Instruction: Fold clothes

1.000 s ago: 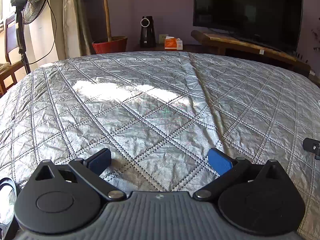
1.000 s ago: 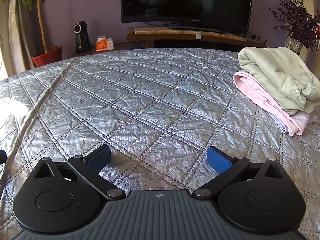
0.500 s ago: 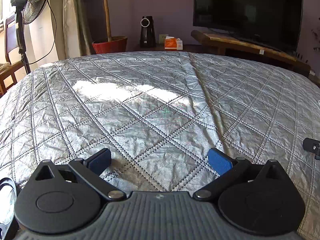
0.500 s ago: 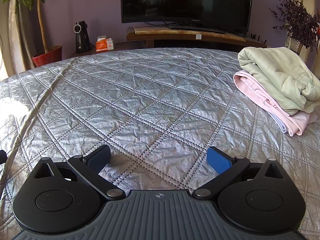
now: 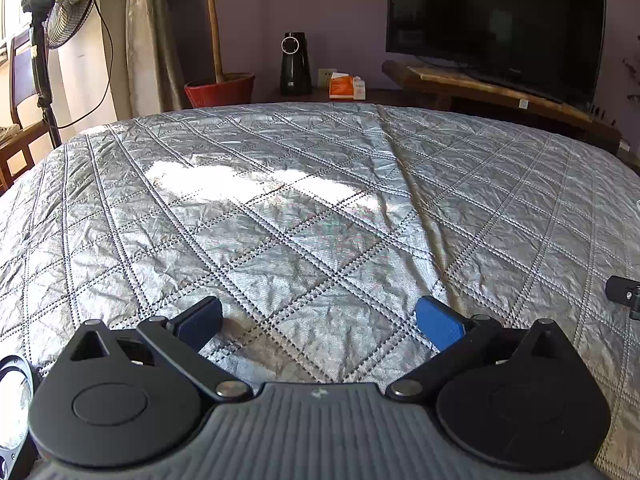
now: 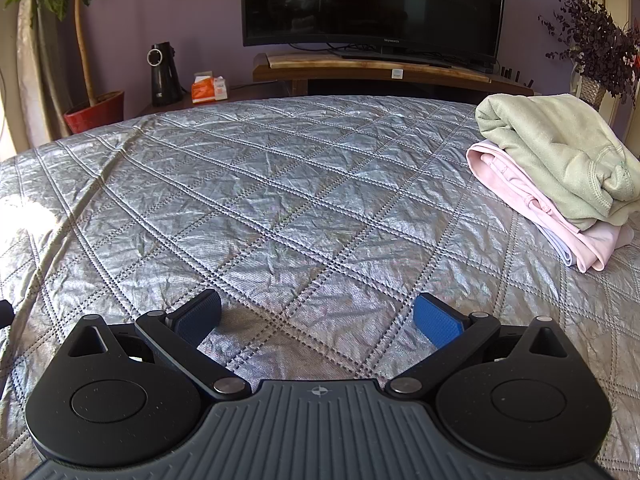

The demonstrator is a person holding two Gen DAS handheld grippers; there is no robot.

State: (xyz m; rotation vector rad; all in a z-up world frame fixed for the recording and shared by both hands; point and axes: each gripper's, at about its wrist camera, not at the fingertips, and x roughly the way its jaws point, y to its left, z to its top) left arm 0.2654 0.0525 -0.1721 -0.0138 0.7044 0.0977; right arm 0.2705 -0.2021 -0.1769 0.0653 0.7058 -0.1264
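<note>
silver quilted cover (image 6: 304, 184) spreads over a bed and fills most of both views. the right claw (image 6: 318, 318) sits low over the cover with its blue pads (image 6: 438, 320) spread wide apart, holding nothing. the clothes (image 6: 556, 176) lie well ahead of it and off to its right, near the bed's right edge: a folded green top (image 6: 560, 148) rests on a folded pink one (image 6: 520, 196), with a pale layer just showing underneath. the stack is well apart from the claw.

the left claw (image 5: 320, 322) is also spread wide and empty, low over bare cover. no clothes show in its view. a patch of sunlight (image 5: 240, 180) falls on the cover ahead of it, and a long crease (image 5: 416, 208) runs down the cloth to its right.

beyond the bed, a dark tv (image 6: 372, 0) stands on a wooden stand (image 6: 376, 68) against a purple wall. left of it are a black speaker (image 6: 162, 74), an orange box (image 6: 208, 88) and a plant in a red pot (image 6: 96, 110). a fan (image 5: 60, 4) stands at far left in the left view.
</note>
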